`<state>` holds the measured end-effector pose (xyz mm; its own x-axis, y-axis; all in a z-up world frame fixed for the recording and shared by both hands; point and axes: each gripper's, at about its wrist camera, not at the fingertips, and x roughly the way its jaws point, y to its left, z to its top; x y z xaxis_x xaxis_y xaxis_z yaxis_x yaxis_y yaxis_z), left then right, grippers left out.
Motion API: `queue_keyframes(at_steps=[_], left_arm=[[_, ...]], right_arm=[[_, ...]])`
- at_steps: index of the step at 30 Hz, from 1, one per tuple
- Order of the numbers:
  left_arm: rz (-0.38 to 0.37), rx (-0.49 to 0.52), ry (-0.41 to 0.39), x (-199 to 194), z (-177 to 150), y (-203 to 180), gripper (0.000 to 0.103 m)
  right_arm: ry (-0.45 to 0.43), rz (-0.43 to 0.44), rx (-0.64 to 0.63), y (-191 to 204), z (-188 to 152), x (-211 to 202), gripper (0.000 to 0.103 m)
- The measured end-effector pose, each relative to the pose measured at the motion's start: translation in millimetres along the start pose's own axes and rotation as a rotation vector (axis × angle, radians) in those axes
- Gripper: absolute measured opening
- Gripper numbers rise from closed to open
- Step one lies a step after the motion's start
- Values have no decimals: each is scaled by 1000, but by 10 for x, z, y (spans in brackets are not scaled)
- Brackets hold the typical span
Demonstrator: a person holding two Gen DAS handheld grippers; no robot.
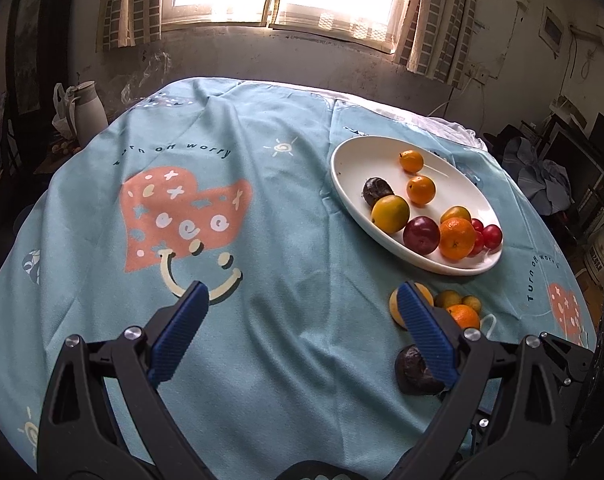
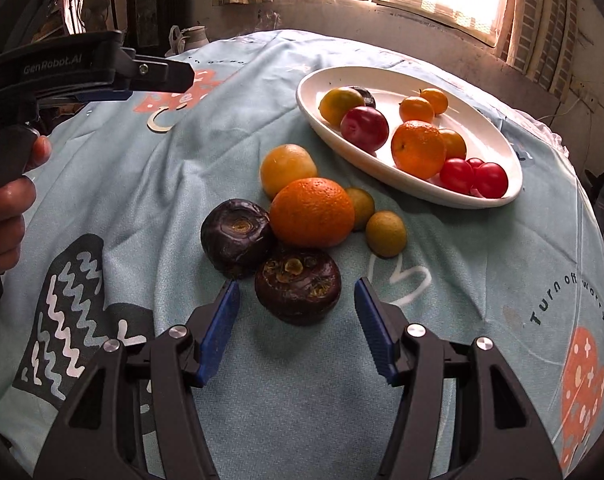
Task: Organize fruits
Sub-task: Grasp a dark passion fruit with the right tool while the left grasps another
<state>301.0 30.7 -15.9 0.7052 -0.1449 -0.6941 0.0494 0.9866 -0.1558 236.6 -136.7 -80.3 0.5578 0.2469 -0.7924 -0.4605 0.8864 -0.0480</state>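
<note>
Left wrist view: left gripper (image 1: 302,300) spread wide over the blue printed tablecloth (image 1: 230,160), nothing between its blue pads; white oval plate (image 1: 341,184) to the right, holding small oranges, a plum, a dark fruit and cherry tomatoes; loose fruits (image 1: 457,308) lying near the right pad — partly hidden by it. Right wrist view: right gripper (image 2: 296,308) also agape, empty, a dark purple fruit (image 2: 298,286) sitting on the cloth between its tips, not touched; a second dark fruit (image 2: 238,236) just beside it; large orange (image 2: 311,212) touching both; a yellow fruit and two small greenish ones close by; plate beyond, well filled; the other gripper held by a hand (image 2: 6,208) at far left.
</note>
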Motion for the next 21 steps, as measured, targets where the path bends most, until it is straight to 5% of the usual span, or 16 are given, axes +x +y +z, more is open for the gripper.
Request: queue_keyframes(at_steps=[16,21], left_arm=[[-13,-1,7,-5,-15,-4,97],[-60,71,37,33,-83,-167,97]], right_arm=[[11,21,42,-101,3,-26,43],[-106,18,168,-394,-1,-415,43]])
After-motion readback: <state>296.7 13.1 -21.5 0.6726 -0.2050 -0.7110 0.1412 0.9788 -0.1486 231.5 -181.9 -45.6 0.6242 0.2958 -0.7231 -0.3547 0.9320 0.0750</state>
